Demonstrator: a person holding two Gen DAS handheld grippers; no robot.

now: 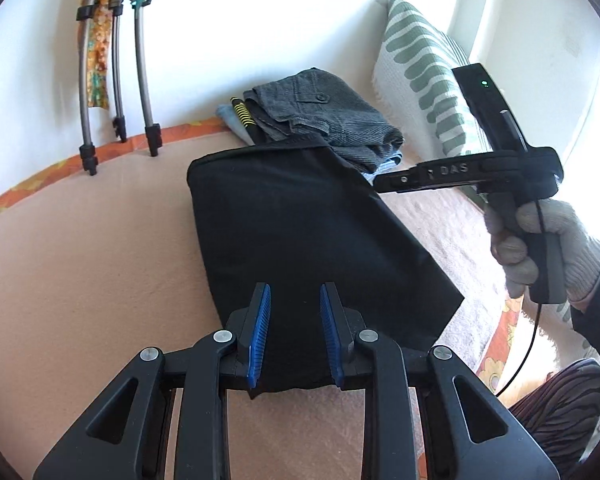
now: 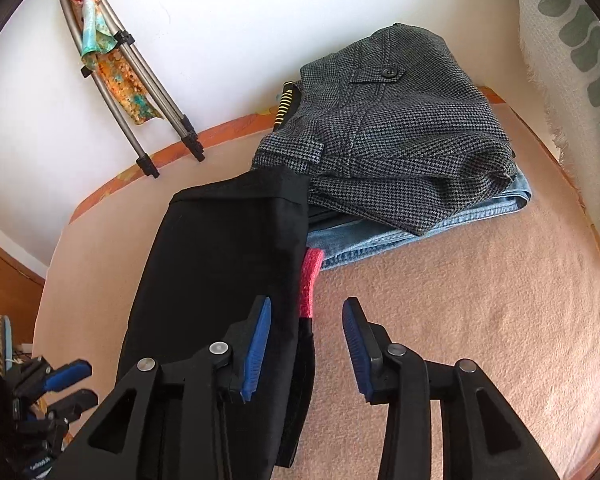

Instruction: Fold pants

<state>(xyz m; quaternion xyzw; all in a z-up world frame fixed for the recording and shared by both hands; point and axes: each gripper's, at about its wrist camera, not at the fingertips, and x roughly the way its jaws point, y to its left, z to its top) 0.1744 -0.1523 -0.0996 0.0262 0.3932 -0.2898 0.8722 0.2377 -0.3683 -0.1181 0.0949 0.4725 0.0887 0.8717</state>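
Note:
Black pants [image 1: 300, 240] lie folded into a long rectangle on the peach blanket [image 1: 80, 260]. They also show in the right wrist view [image 2: 220, 260], with a pink label [image 2: 310, 280] at their right edge. My left gripper [image 1: 295, 332] is open and empty above the near end of the pants. My right gripper [image 2: 306, 344] is open and empty over the right edge of the pants. In the left wrist view a gloved hand holds the right gripper's body [image 1: 460, 172] above the far right corner of the pants.
A stack of folded clothes, grey houndstooth pants [image 2: 392, 120] on blue jeans [image 2: 380, 240], touches the far end of the black pants. A green-patterned cushion [image 1: 424, 72] stands at the right. Metal rack legs [image 2: 156, 112] lean on the white wall.

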